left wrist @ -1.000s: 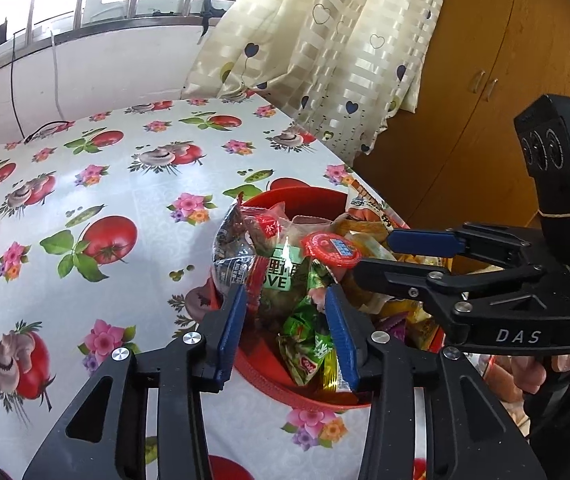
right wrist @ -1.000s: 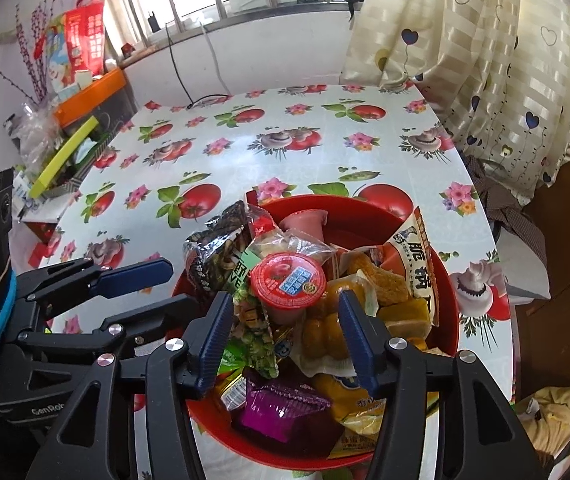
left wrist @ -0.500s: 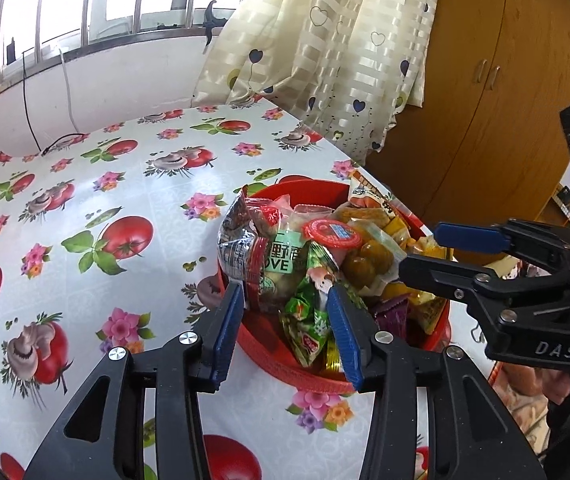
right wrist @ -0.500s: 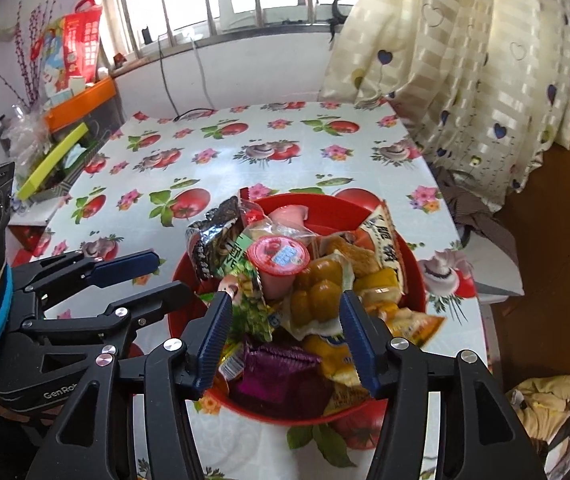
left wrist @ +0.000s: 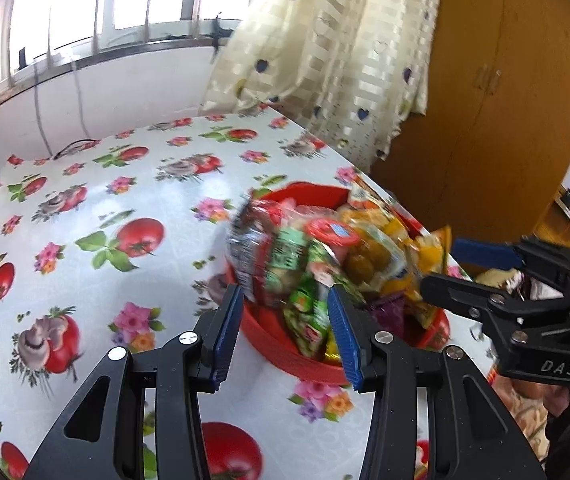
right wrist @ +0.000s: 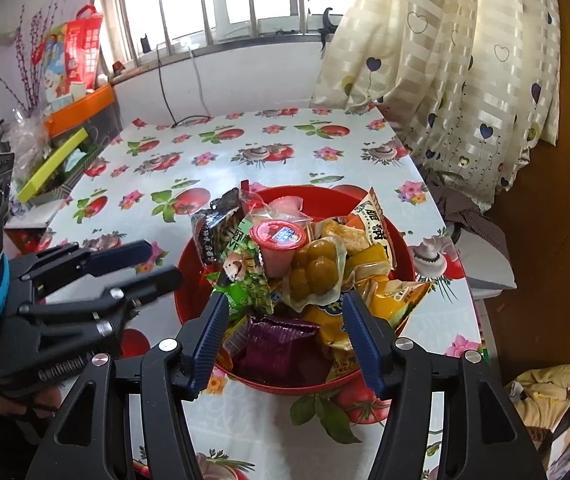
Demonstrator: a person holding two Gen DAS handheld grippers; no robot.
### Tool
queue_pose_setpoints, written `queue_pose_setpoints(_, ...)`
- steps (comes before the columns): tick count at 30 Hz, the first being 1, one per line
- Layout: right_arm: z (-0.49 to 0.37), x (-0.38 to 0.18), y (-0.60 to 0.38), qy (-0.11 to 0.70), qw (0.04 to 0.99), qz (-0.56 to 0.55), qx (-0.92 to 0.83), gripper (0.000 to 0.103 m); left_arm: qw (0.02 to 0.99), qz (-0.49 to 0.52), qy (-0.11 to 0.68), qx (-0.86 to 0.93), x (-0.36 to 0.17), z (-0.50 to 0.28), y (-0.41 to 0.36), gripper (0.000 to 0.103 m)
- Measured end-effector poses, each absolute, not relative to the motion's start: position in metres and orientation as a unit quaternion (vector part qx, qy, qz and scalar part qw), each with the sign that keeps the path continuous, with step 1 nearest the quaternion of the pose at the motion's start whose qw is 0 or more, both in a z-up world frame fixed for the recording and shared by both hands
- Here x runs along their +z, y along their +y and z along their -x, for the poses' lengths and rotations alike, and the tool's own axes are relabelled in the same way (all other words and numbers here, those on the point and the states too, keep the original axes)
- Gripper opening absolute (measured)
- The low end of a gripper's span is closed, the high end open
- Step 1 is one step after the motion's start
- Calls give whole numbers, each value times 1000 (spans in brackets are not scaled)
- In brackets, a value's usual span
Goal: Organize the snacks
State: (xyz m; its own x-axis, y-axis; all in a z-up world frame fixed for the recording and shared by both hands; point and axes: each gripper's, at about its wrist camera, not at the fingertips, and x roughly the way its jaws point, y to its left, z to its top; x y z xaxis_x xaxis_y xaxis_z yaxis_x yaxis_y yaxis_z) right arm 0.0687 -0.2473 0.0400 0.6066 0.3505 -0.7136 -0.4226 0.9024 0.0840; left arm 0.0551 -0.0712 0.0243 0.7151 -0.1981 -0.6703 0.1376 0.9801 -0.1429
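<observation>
Both grippers, left gripper [left wrist: 283, 330] and right gripper [right wrist: 285, 338], are hovering empty before the red bowl [right wrist: 403, 248], the right's jaws opening; you're wanting one top packet only.

The far and left parts of the table [right wrist: 245, 136], covered in a glossy tomato-and-flower oilcloth, lie bare and open. The round red plastic bowl [right wrist: 403, 254], heaped with snack packets, blocks the near right edge. A cream heart-patterned curtain [right wrist: 457, 60] closes the right side.
</observation>
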Motion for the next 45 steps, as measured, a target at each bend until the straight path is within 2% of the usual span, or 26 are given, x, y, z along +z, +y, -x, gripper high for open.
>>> queue_pose_setpoints(3, -70, 39, -250, 383, 897, 41, 216, 56, 928, 52, 361, -77, 24, -64, -58, 45)
queue_pose_setpoints(10, -85, 28, -248, 392, 893, 41, 215, 37, 927, 67, 364, -61, 14, -102, -40, 45)
queue_pose_setpoints(14, -97, 21, -248, 399, 890, 39, 215, 32, 922, 73, 372, -75, 7, -121, -41, 34)
queue_pose_setpoints(17, -104, 14, -249, 408, 887, 39, 213, 31, 919, 71, 373, -101, 6, -126, -50, 30)
queue_pose_setpoints(28, -131, -5, -257, 429, 879, 33, 206, 30, 911, 63, 389, -124, -5, -116, -72, 30)
queue_pose_setpoints(45, -125, 23, -325, 388, 909, -31, 147, 31, 908, 80, 397, -106, -11, -112, -61, 30)
